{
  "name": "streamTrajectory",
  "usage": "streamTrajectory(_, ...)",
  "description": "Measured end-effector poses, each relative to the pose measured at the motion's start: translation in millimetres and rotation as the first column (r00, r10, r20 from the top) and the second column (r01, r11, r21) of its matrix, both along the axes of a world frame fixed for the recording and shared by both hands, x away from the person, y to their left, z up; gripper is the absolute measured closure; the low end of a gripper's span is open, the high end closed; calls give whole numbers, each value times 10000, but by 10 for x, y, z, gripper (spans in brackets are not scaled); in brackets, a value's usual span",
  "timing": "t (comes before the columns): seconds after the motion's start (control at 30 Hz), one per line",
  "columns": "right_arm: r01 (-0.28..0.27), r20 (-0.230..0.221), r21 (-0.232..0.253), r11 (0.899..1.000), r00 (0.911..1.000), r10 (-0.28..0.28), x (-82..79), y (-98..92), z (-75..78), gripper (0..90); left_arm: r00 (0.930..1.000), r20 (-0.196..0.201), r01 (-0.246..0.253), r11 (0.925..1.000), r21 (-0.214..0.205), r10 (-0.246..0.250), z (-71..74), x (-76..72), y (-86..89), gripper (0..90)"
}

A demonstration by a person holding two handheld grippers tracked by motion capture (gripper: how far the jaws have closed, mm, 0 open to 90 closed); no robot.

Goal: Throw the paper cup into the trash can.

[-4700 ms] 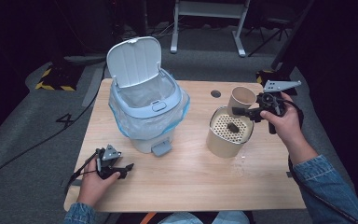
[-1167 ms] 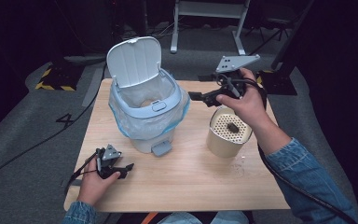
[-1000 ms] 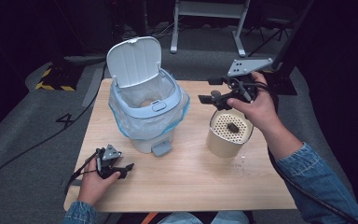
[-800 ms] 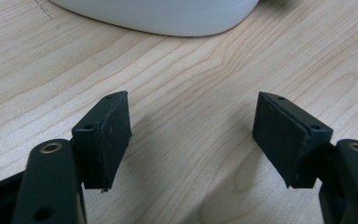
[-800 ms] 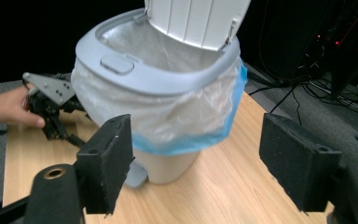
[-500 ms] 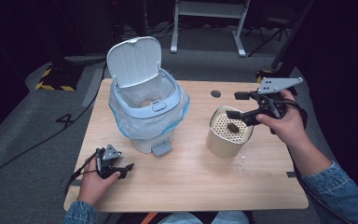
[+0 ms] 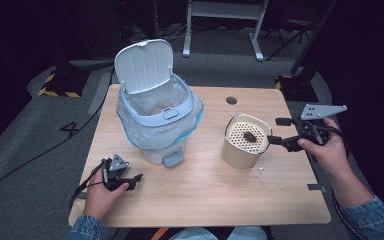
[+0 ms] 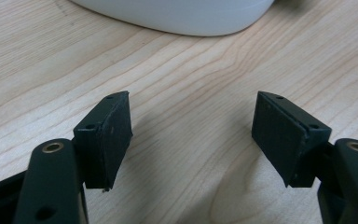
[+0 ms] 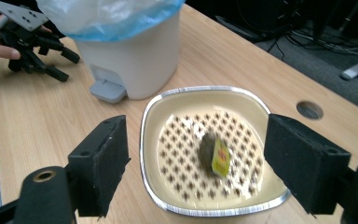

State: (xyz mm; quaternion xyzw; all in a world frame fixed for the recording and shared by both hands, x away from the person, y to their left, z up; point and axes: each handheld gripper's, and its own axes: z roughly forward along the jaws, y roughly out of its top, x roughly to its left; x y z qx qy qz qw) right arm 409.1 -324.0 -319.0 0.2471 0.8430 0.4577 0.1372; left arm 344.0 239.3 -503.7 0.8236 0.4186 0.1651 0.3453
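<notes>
Resting low at the near left corner of the table (image 7: 200, 205), your left gripper (image 7: 130, 181) lies idle with its jaws spread wide over bare wood and nothing between them. Farther in and to the right, your right gripper (image 7: 276, 131) approaches the cream container (image 7: 246, 141) from its right side; its jaws have just been opening and now stand wide, with nothing clamped. In the right gripper view the jaws frame the container's perforated insert, on which a small dark item with a yellow label (image 9: 213, 154) lies untouched near the middle. Beyond the left gripper, near the table's centre left, stands the pedal bin (image 7: 156, 122), lid (image 7: 144, 65) raised and its clear liner bag in place; something pale already lies inside it. Judged from this layout, the work looks partly done: the labelled item remains to be grasped, carried across and dropped into the open bin.
</notes>
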Motion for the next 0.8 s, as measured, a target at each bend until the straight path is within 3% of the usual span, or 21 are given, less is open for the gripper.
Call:
streamTrajectory(0.27, 624, -246, -290, 9976, 9977, -631, -90, -224, -500, 187, 10000, -15, -34, 10000, -2, 34, 1, -6, 5, 297)
streamTrajectory(0.8, 1445, -748, -1024, 9842, 9855, -1525, -150, -358, -1385, 170, 9995, -151, -273, 9996, 119, 275, 21, -17, 25, 311)
